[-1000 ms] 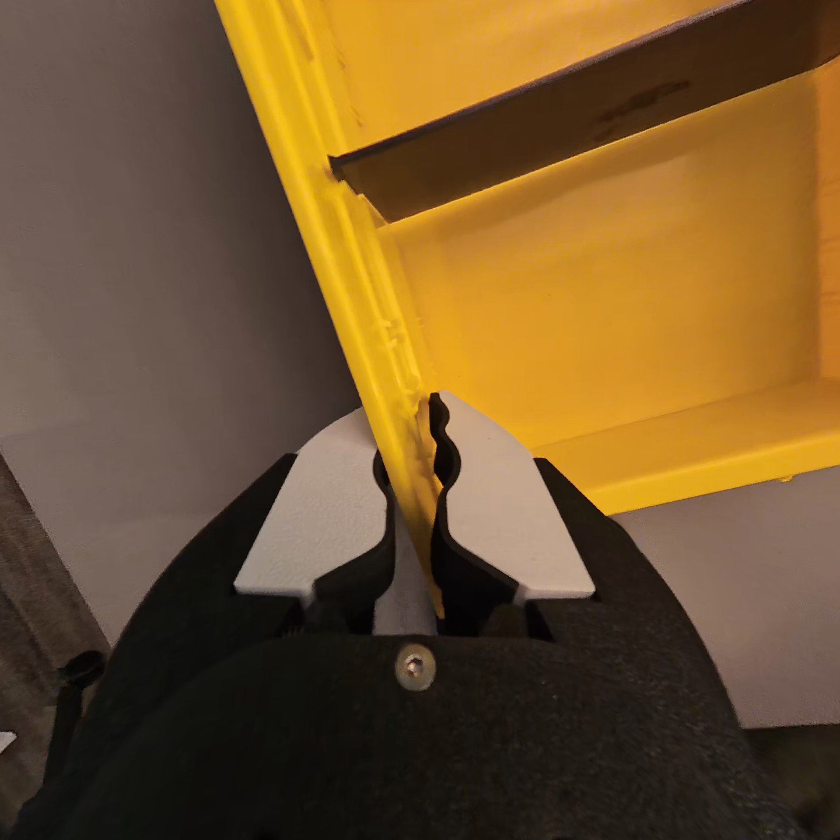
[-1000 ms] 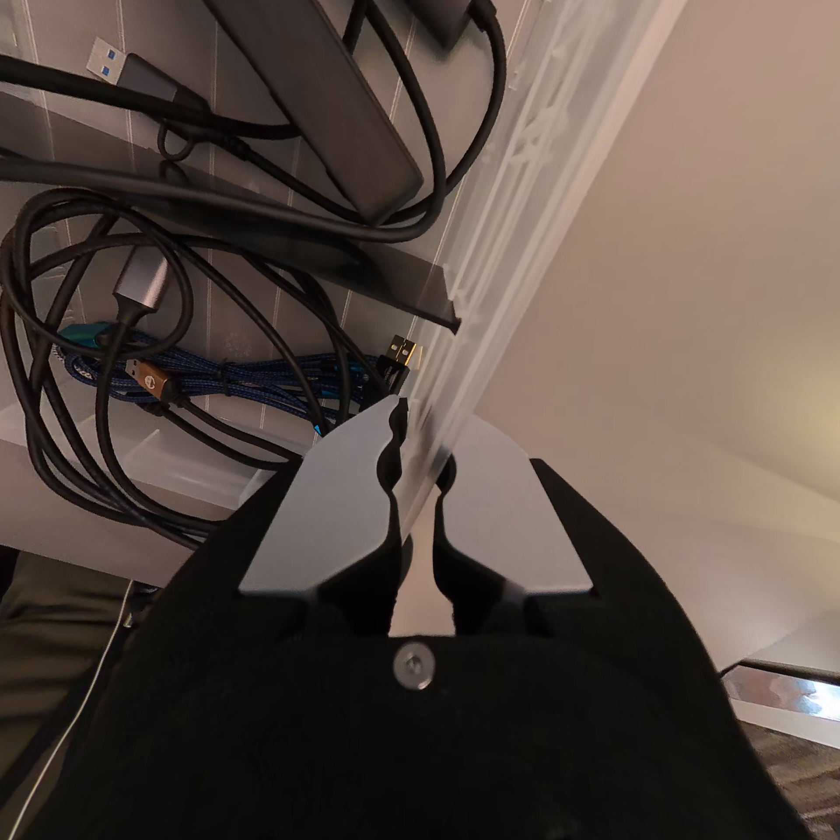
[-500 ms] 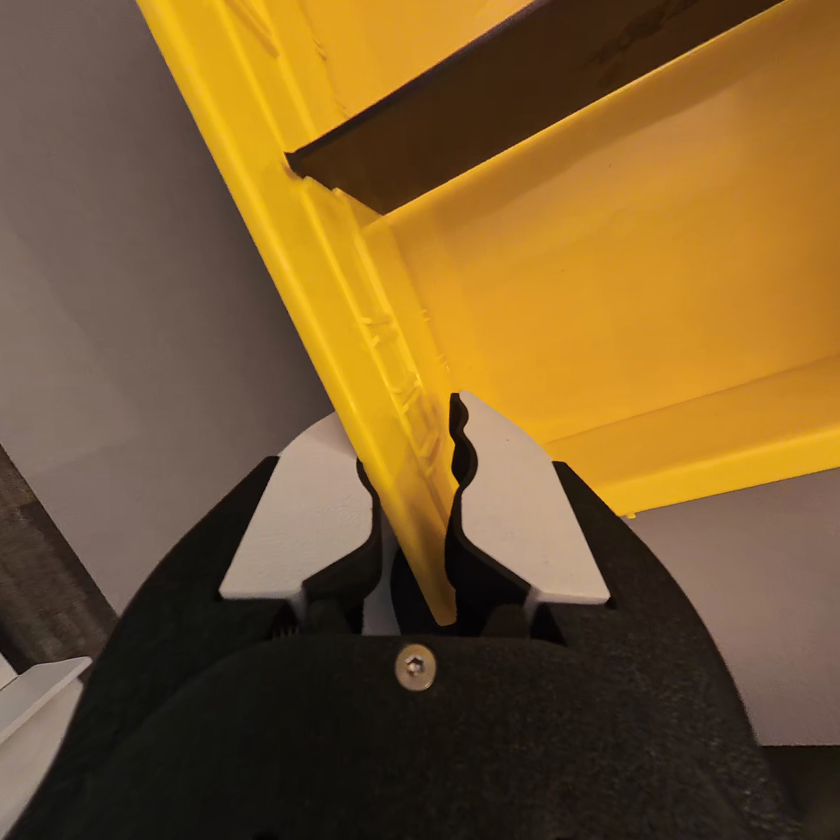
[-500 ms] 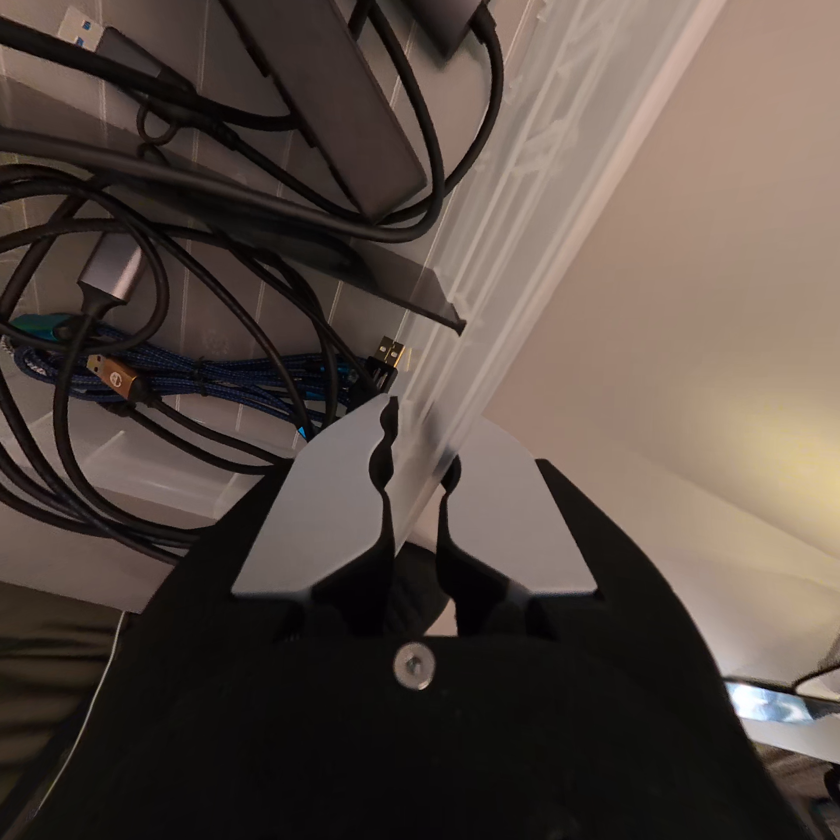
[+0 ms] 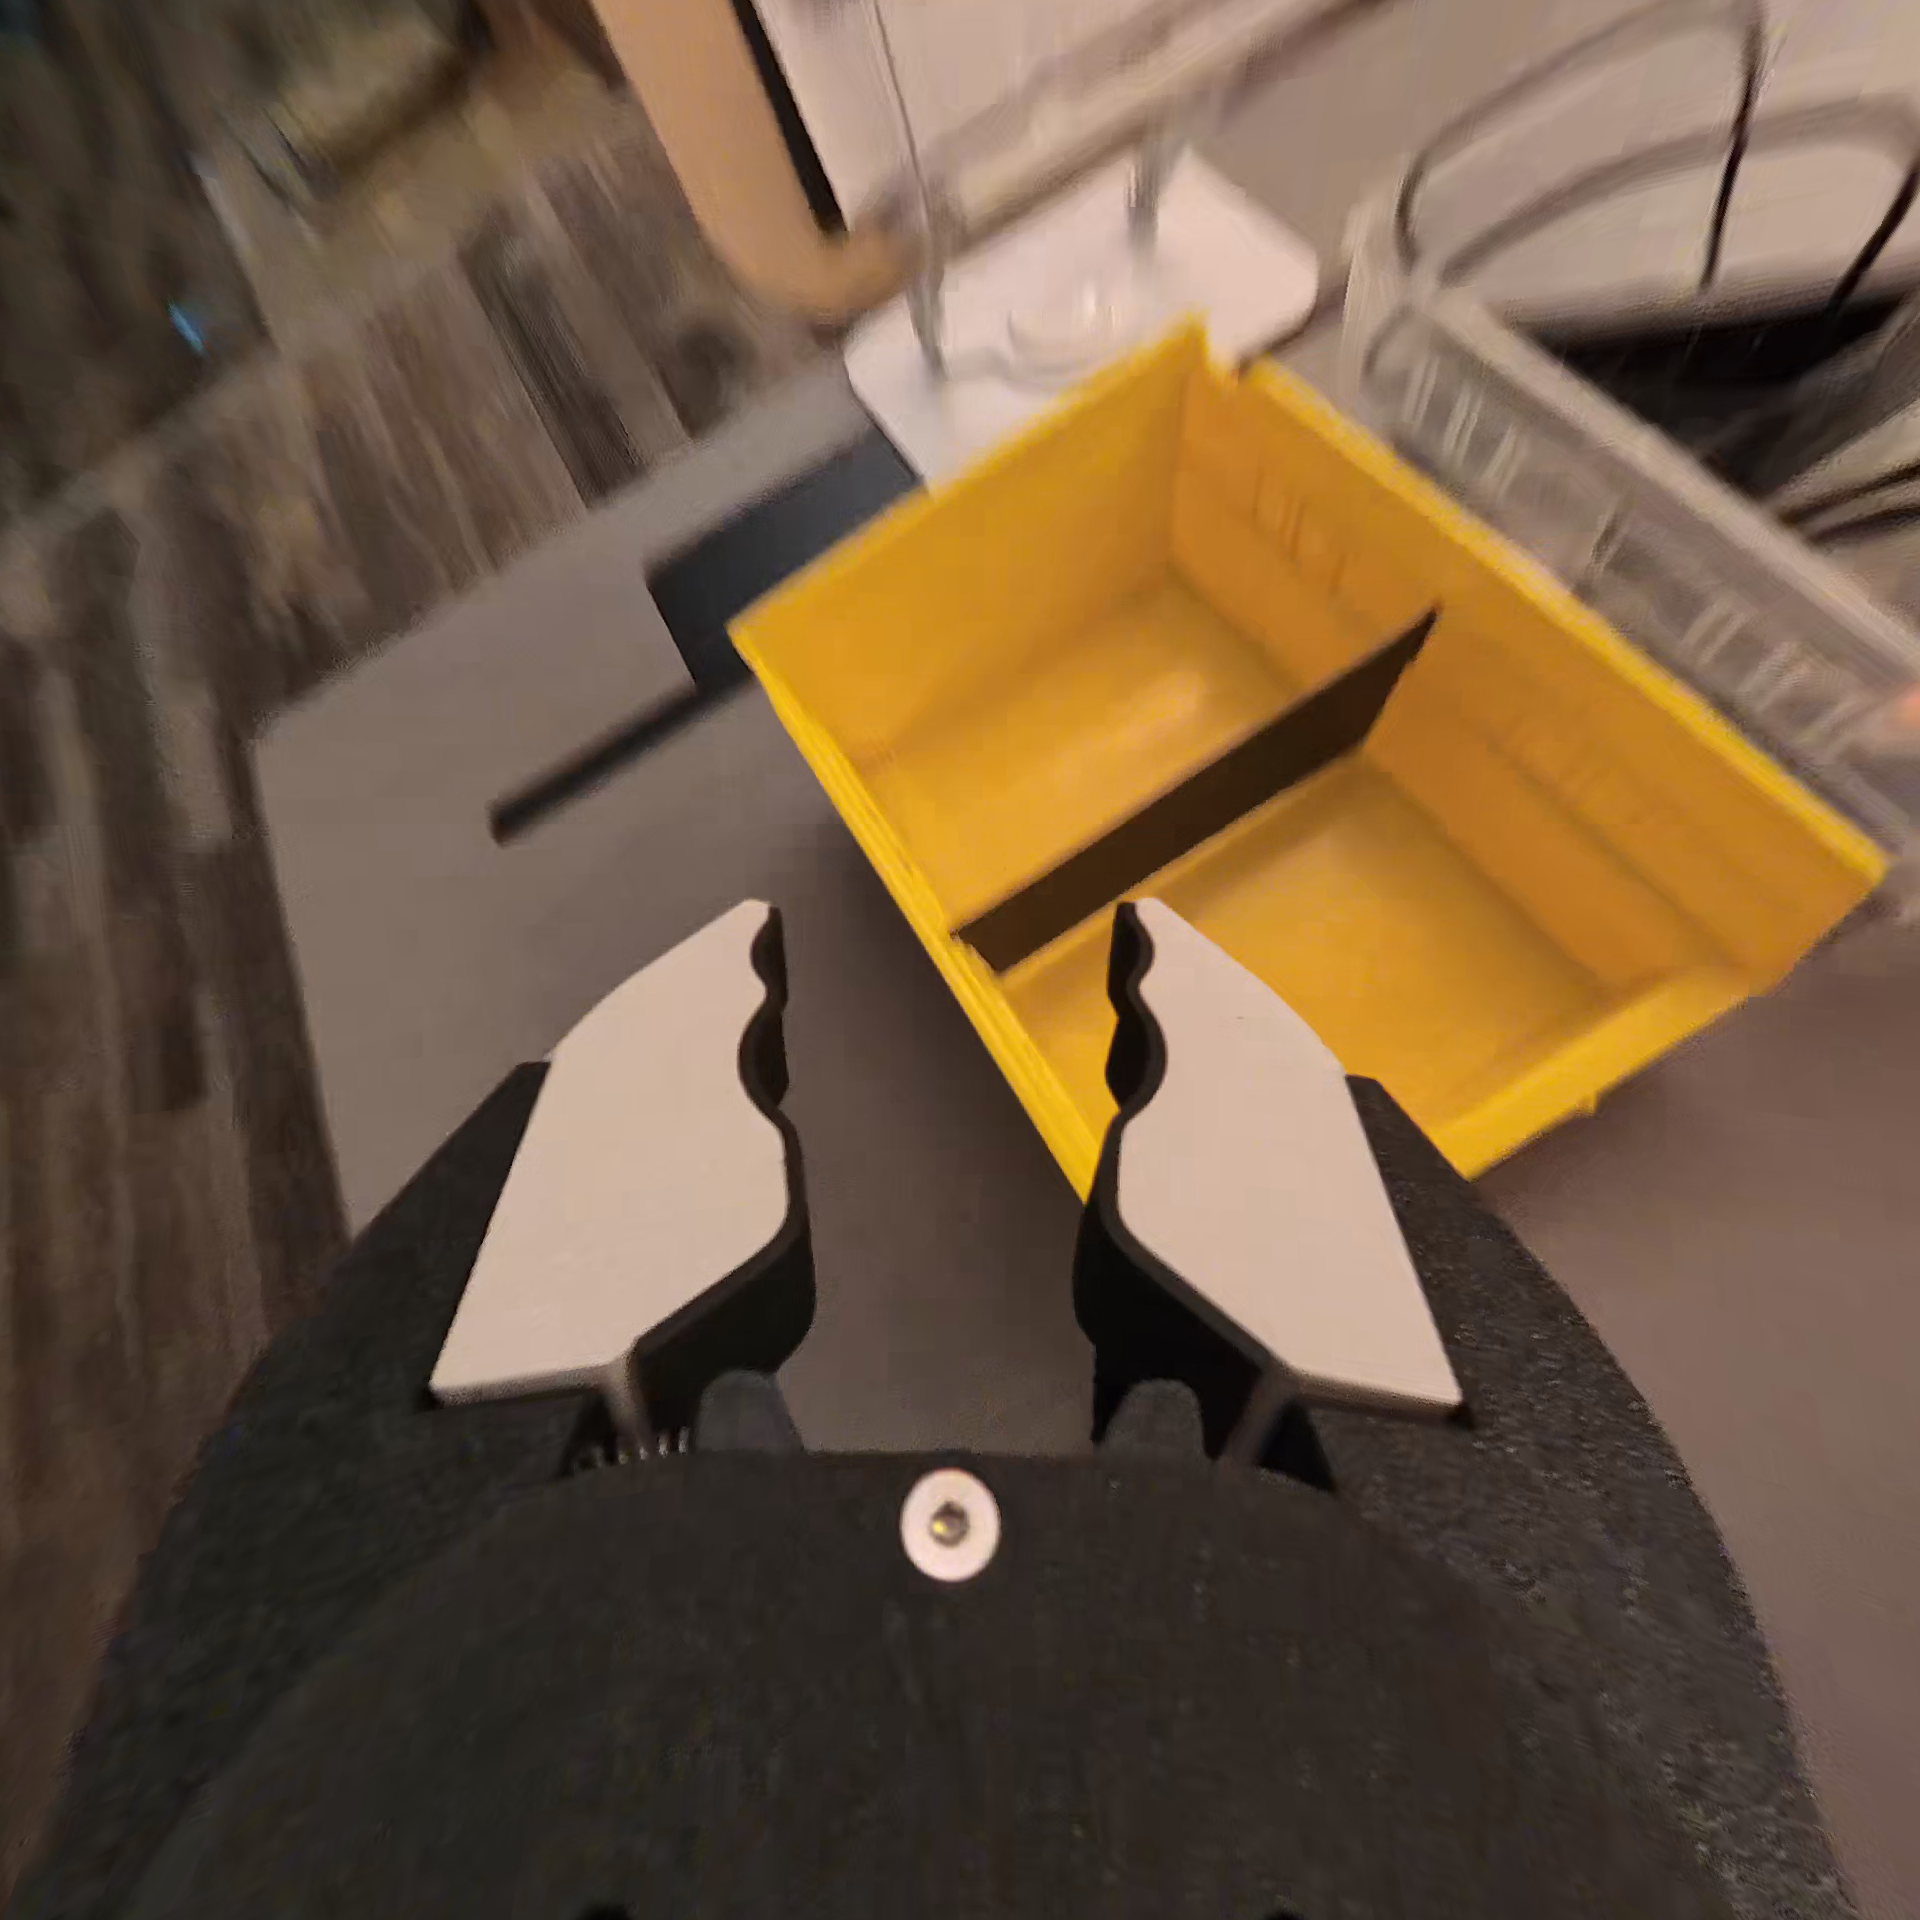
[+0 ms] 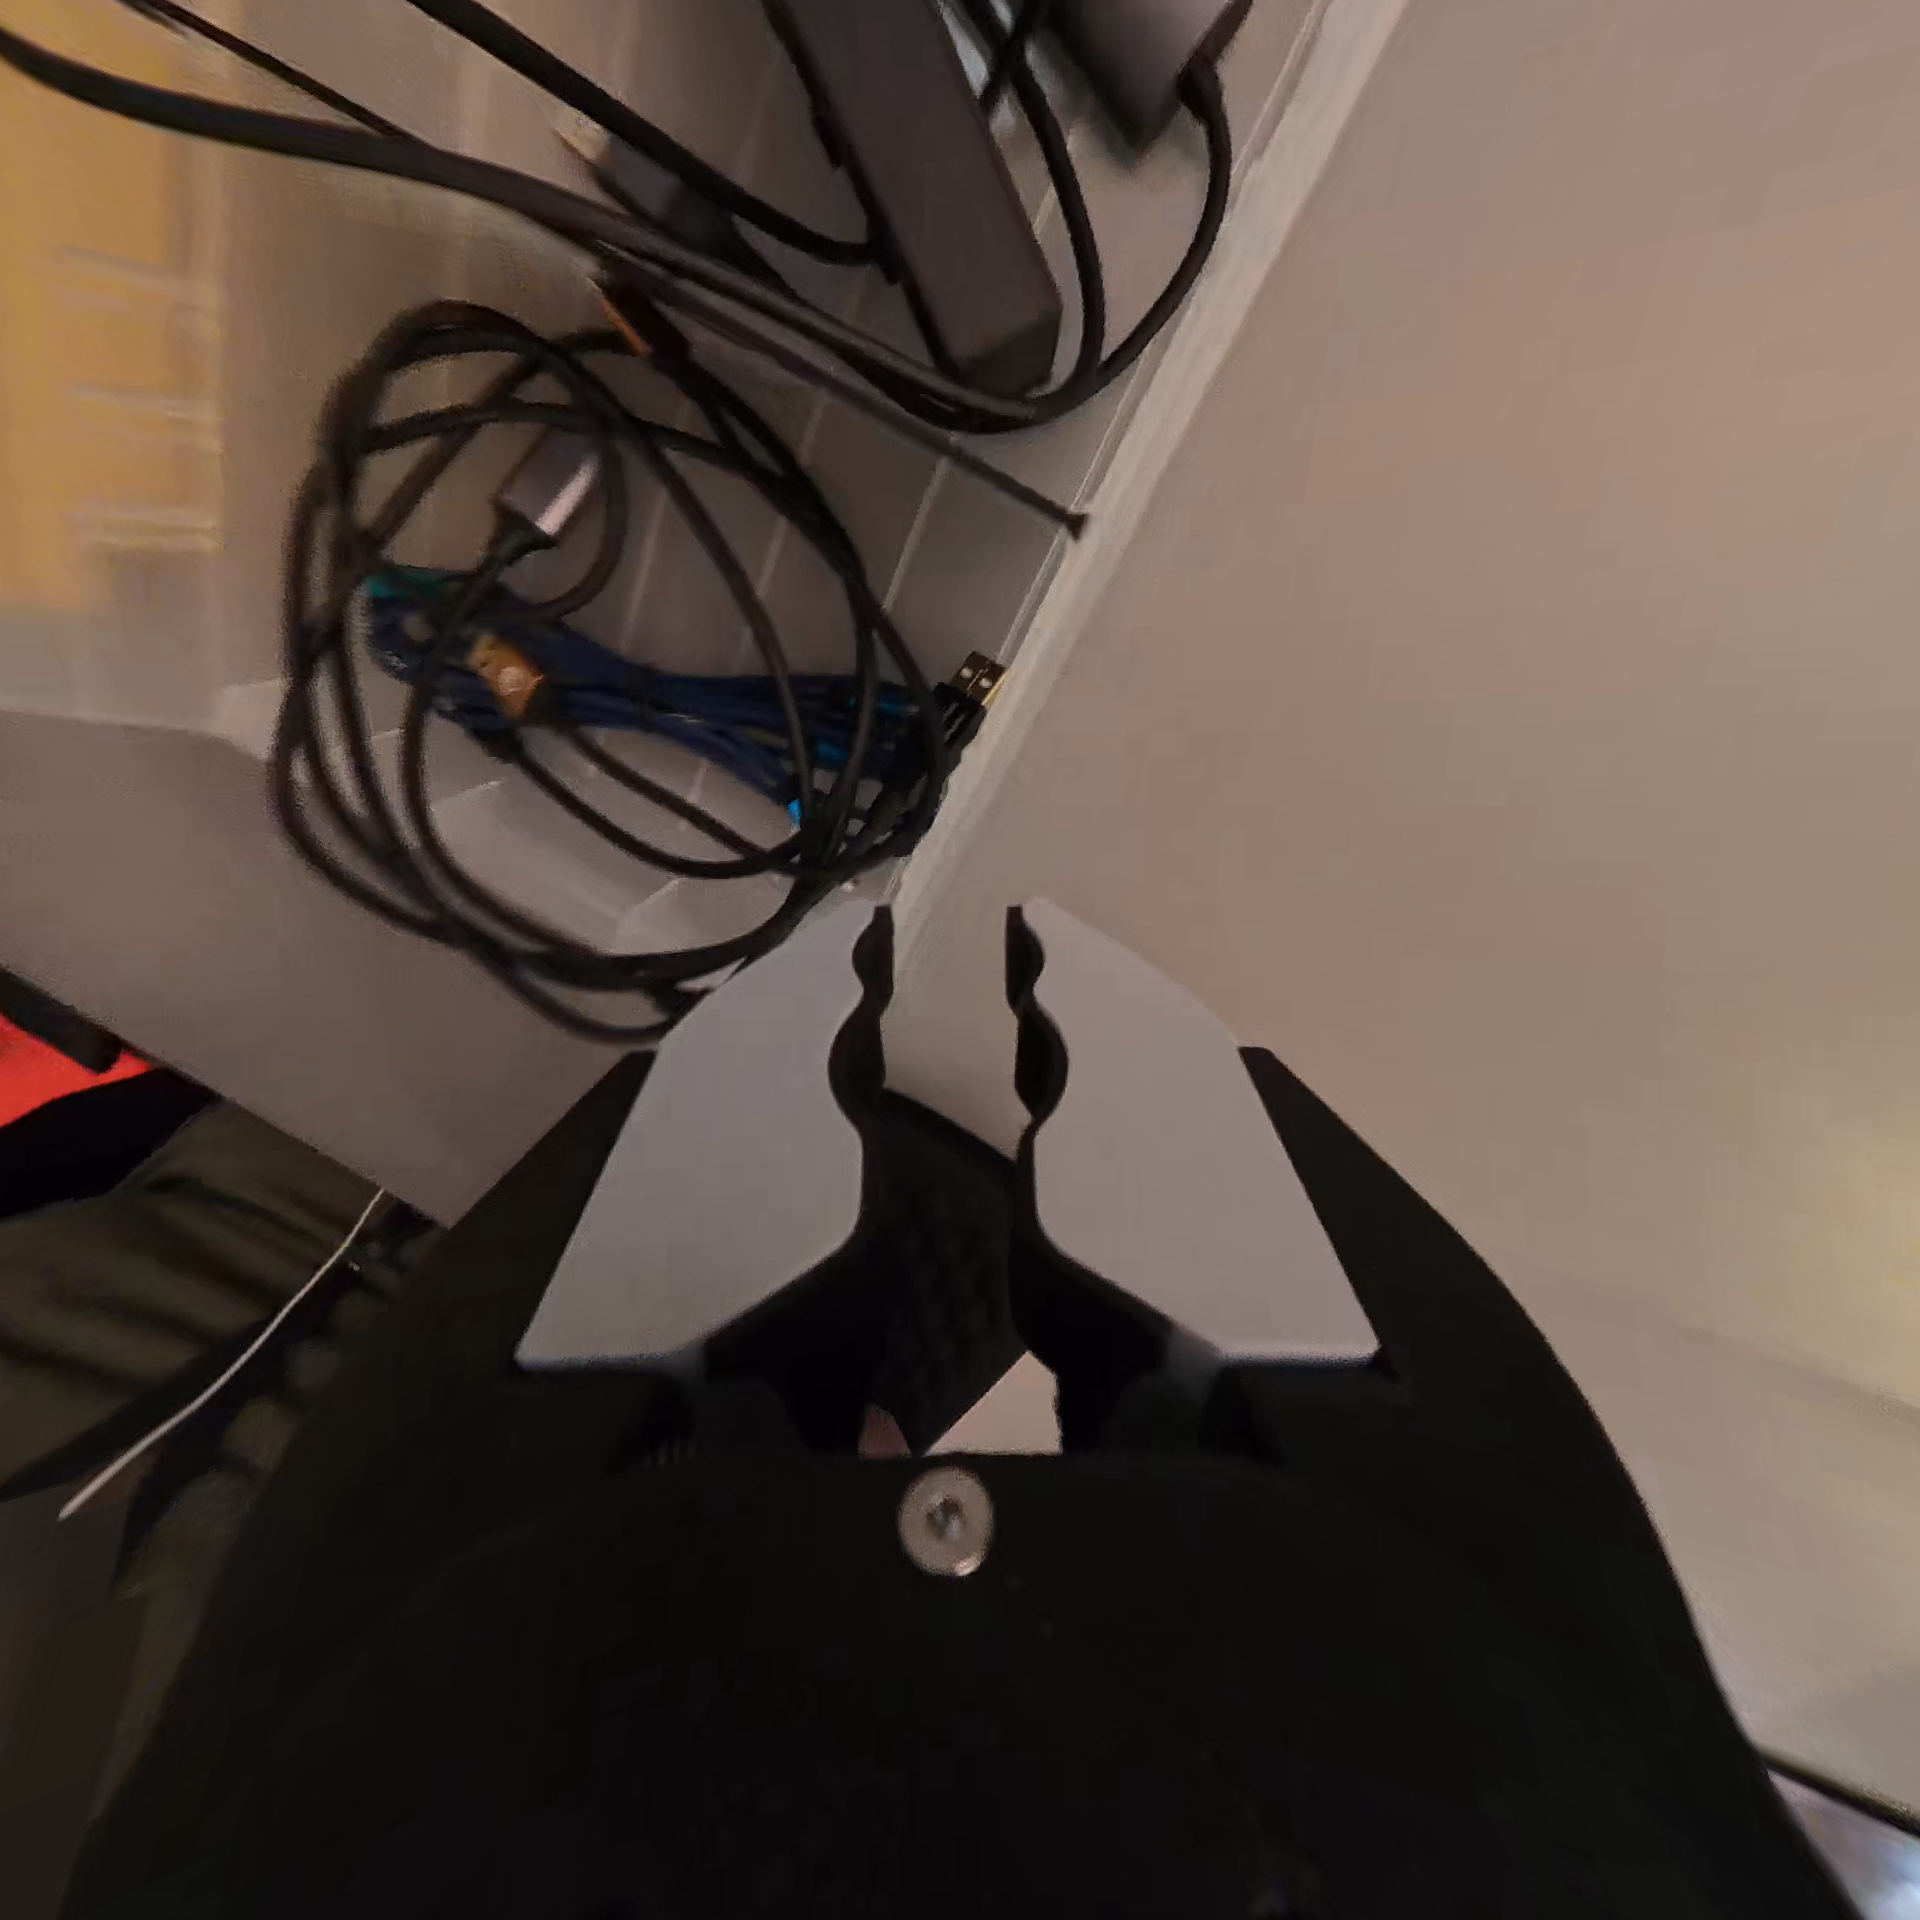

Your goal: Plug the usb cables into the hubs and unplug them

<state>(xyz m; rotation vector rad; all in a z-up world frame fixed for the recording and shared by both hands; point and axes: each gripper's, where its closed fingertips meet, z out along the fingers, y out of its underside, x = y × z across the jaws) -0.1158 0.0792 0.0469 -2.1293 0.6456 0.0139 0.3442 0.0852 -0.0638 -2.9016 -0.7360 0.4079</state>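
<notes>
In the left wrist view my left gripper (image 5: 945, 925) is open and empty, just above the near left wall of a yellow bin (image 5: 997, 582). The bin stands on the grey table and has a black divider (image 5: 1195, 810); both compartments are bare. In the right wrist view my right gripper (image 6: 945, 925) is open, with the clear bin's wall (image 6: 1143, 395) ending beside its left fingertip and neither pad pressing on it. Inside the clear bin lie coiled black cables (image 6: 582, 831), a blue braided cable (image 6: 707, 707), a grey-shelled plug (image 6: 551, 494), a gold USB plug (image 6: 971, 675) and a grey hub (image 6: 935, 187).
The clear bin (image 5: 1621, 540) stands right behind the yellow one. A white stand base (image 5: 1070, 343) and a black slab (image 5: 769, 561) lie beyond on the table. Dark patterned floor (image 5: 125, 727) lies to the left. Something red (image 6: 62, 1070) shows at the lower left of the right wrist view. Across from one pair of fingers to the other is roughly 50 centimeters. From the right gripper's tips to the gold USB plug (image 6: 971, 675) is close to 9 centimeters. To the grey hub (image 6: 935, 187): right tips about 12 centimeters, left tips about 40 centimeters.
My left gripper let go of the yellow bin's wall, opened wide and drew back and up. My right gripper opened off the clear bin's wall and drew back a little.
</notes>
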